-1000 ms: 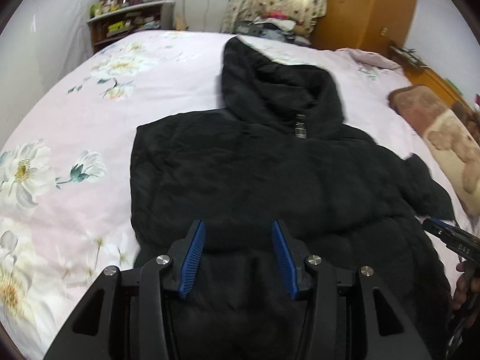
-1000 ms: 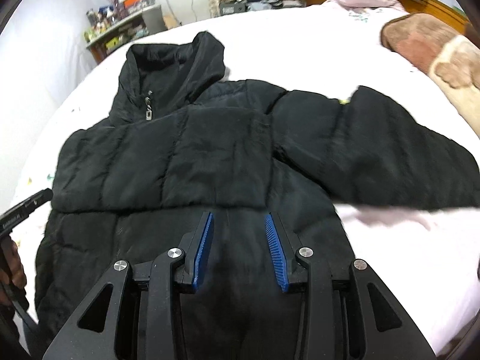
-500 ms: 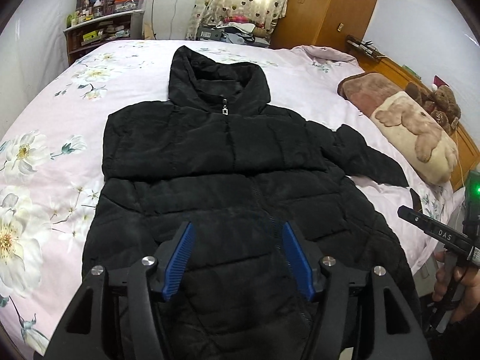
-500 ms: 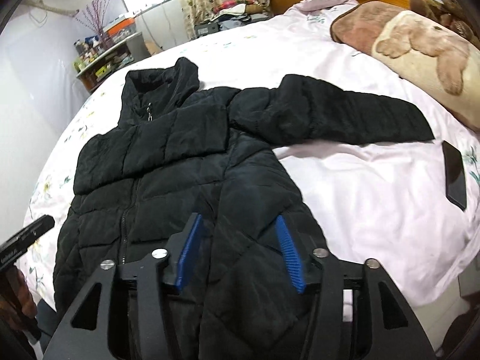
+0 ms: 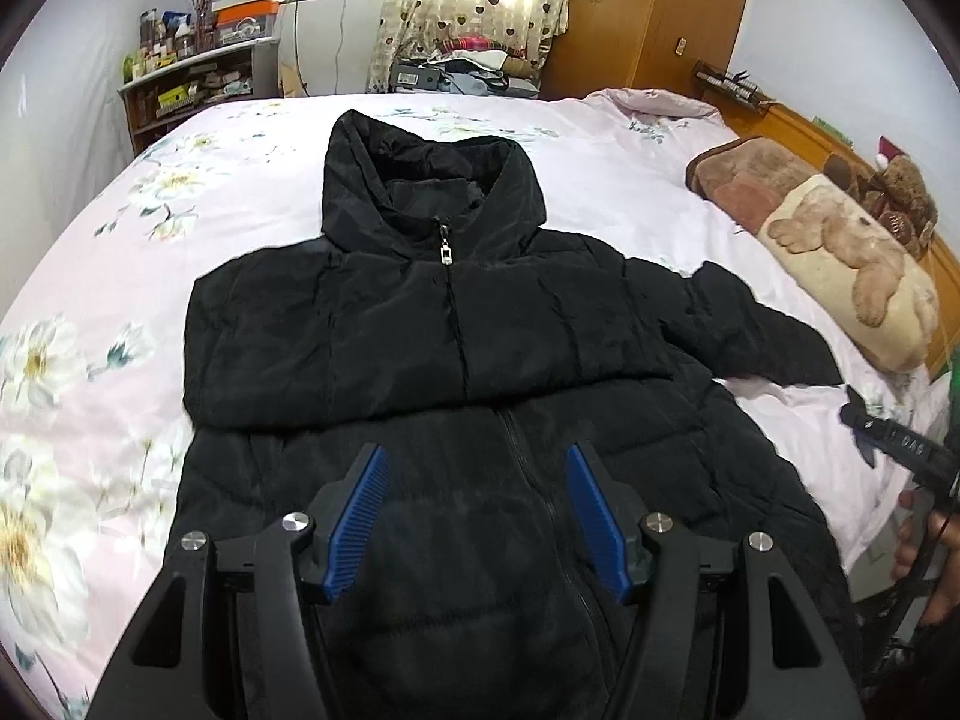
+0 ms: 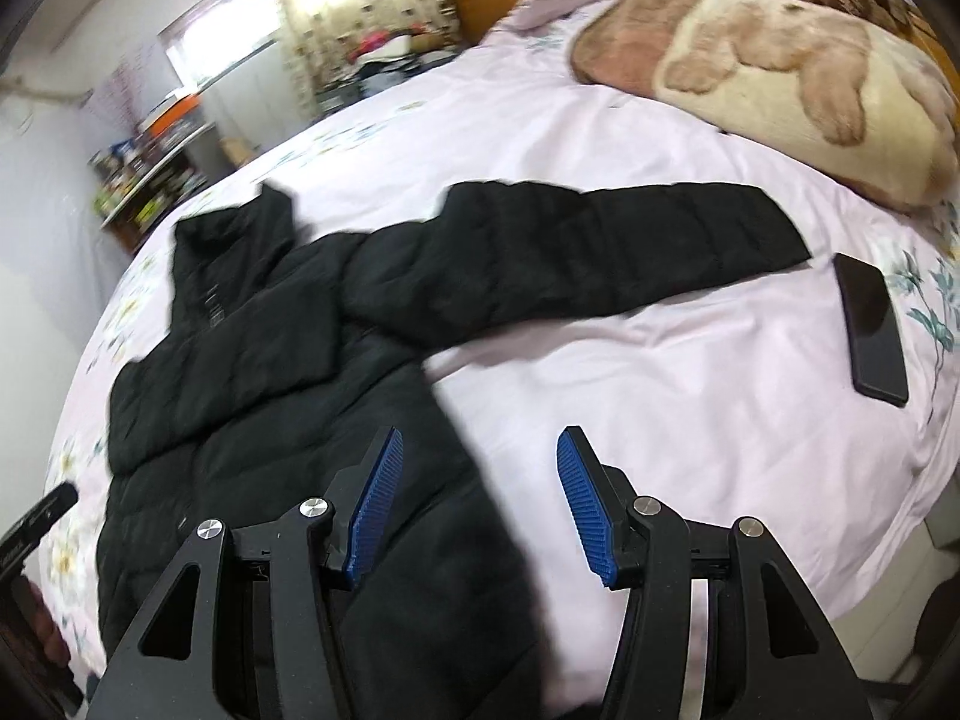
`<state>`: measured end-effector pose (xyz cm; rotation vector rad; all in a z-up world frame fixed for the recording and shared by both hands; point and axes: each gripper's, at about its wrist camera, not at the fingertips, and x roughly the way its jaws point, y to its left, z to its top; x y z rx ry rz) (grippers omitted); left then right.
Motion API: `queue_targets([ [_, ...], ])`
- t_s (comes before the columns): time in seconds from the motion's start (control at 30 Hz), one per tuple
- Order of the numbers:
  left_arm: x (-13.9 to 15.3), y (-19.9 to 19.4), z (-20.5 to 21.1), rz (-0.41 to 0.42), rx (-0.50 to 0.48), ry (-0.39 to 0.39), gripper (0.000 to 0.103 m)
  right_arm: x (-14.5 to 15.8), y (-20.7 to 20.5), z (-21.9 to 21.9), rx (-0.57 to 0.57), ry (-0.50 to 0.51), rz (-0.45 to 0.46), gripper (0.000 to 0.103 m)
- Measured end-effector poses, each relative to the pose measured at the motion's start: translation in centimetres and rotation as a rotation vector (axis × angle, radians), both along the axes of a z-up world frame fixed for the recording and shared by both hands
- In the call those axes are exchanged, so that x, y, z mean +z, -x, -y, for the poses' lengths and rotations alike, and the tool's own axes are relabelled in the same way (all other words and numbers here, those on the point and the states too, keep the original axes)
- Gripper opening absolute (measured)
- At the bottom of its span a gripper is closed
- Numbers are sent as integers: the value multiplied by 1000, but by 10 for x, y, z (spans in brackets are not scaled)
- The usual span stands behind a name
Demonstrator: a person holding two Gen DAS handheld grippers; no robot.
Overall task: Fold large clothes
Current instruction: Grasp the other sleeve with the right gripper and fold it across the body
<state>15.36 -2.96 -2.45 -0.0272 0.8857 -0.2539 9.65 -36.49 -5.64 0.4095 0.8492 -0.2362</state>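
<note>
Lying flat, black jacket point(image 5: 456, 360), bed point(image 5: 600, 180)

Bed point(image 5: 600, 180) w/ pink floral sheet: black hooded puffer jacket point(image 5: 420, 324) flat, zipped; bear-print pillow point(image 5: 840, 264) & phone point(image 6: 873, 330) at right.
</note>
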Motion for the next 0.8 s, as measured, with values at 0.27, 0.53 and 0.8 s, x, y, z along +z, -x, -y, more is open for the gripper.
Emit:
queue_targets([
  [0.27, -21, -66, 24, 11, -7, -34, 64, -37, -36, 93, -168, -45, -31, 55],
  [0.53, -58, -117, 31, -26, 21, -59, 64, -90, -62, 177, -336, -213, -51, 55],
  [0.8, -81, -131, 30, -36, 16, -84, 66, -108, -72, 216, -431, -349, 61, 56],
])
